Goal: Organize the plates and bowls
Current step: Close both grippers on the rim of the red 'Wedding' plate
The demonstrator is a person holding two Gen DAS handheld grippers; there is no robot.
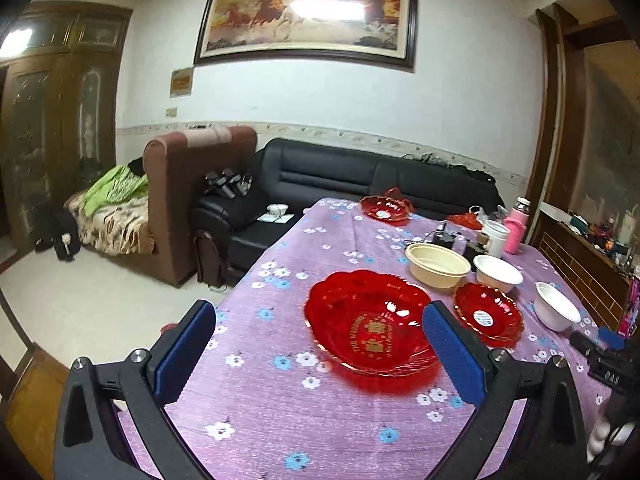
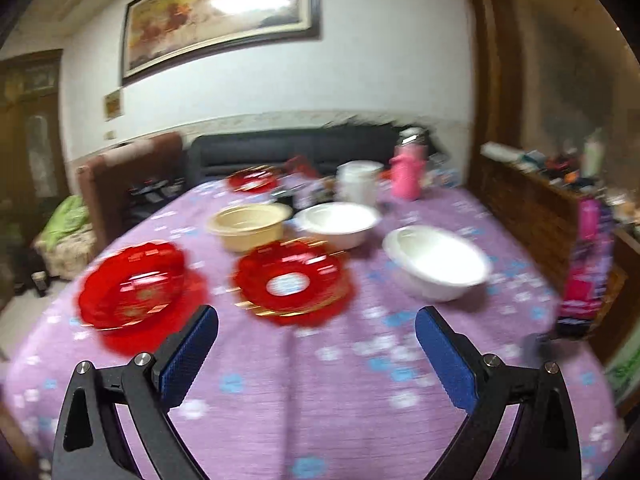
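Dishes are spread over the purple tablecloth (image 1: 280, 400), and the large red plate (image 1: 370, 320) is taken as landmark: it lies just ahead of the left gripper (image 1: 320, 356), whose wide, empty jaws are seen with their right pad overlapping its rim. The small red plate (image 2: 290, 280) lies just right of it, ahead of the equally wide, empty right gripper (image 2: 316, 356), with the nearest white bowl (image 2: 436, 264) further right; the left hand is judged nearer the large plate.

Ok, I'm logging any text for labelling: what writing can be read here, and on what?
"DAS": white letters on the right gripper body, left wrist view.
Gold print in the large red plate: too distorted to read.
White sticker in the small red plate: too small.
Calligraphy on the horse painting: too blurred.
Right wrist view: all blurred.
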